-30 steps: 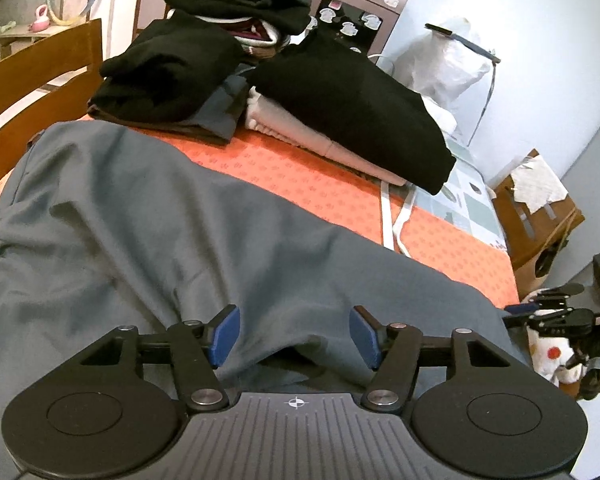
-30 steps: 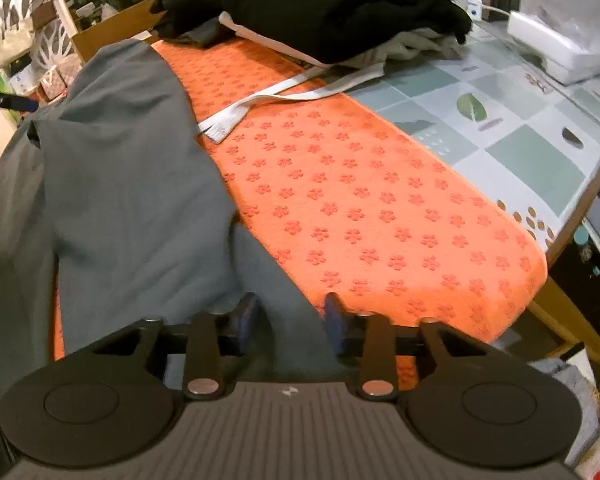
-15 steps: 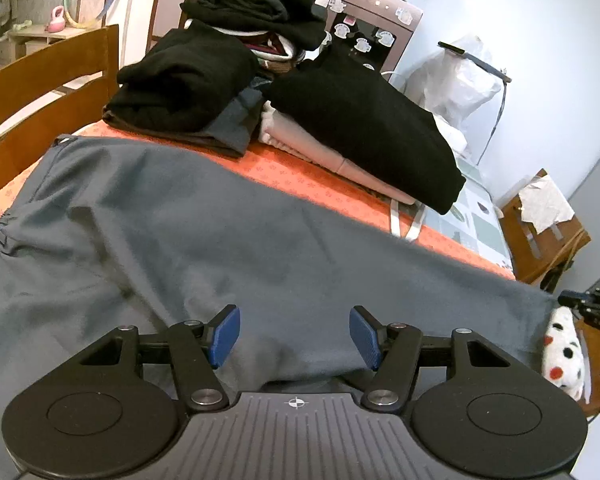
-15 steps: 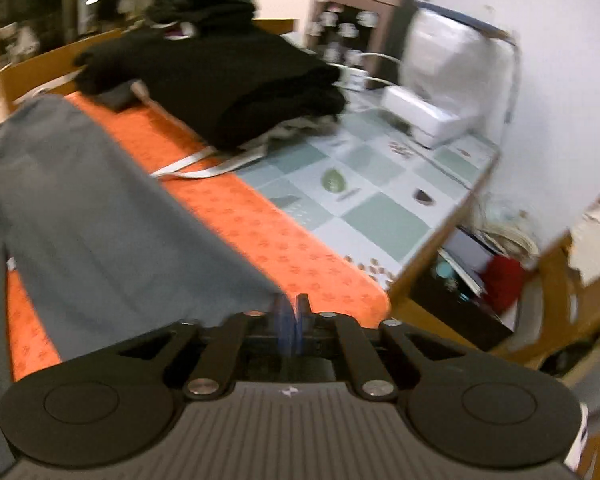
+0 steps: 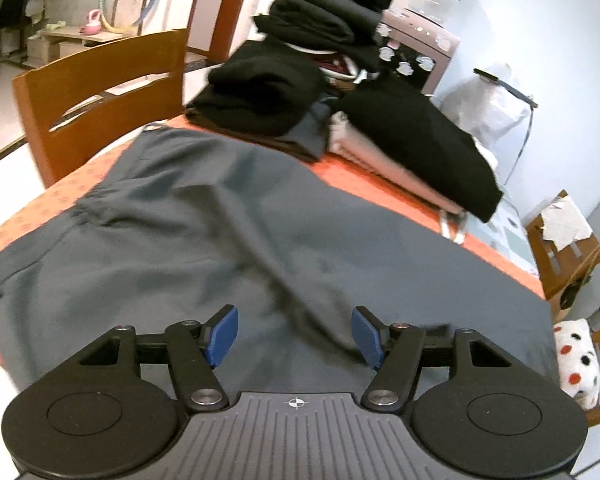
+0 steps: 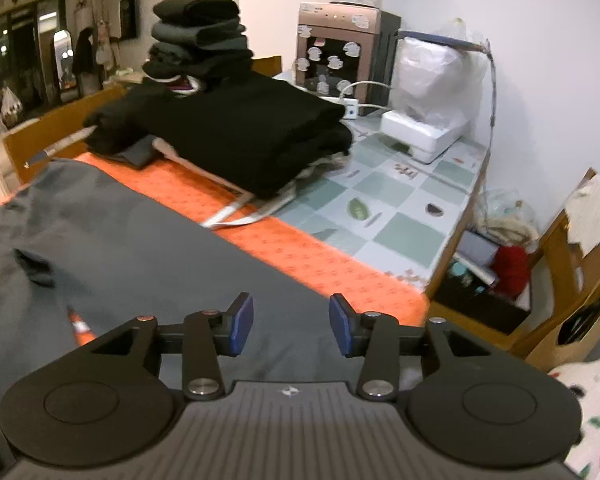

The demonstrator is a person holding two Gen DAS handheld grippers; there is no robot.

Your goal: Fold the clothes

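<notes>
Grey trousers [image 5: 204, 224] lie spread along the orange patterned mat [image 5: 384, 188] on the table, with a crease running down their middle. They also show in the right wrist view [image 6: 148, 264]. My left gripper [image 5: 295, 334] is open and empty above the near edge of the trousers. My right gripper [image 6: 291, 324] is open and empty above the leg end, near the mat's right end [image 6: 340, 268].
Folded black clothes [image 5: 416, 140] and a taller stack [image 5: 328, 20] sit at the back of the table. A white strap [image 6: 240, 216] lies on the mat. A wooden chair [image 5: 100, 84] stands at the left. A white box [image 6: 424, 136] sits on the tiled tabletop [image 6: 384, 208].
My right gripper was shut on the trouser leg end half a second ago; it has opened and let go. The trousers now lie flatter. Both grippers have risen and pulled back.
</notes>
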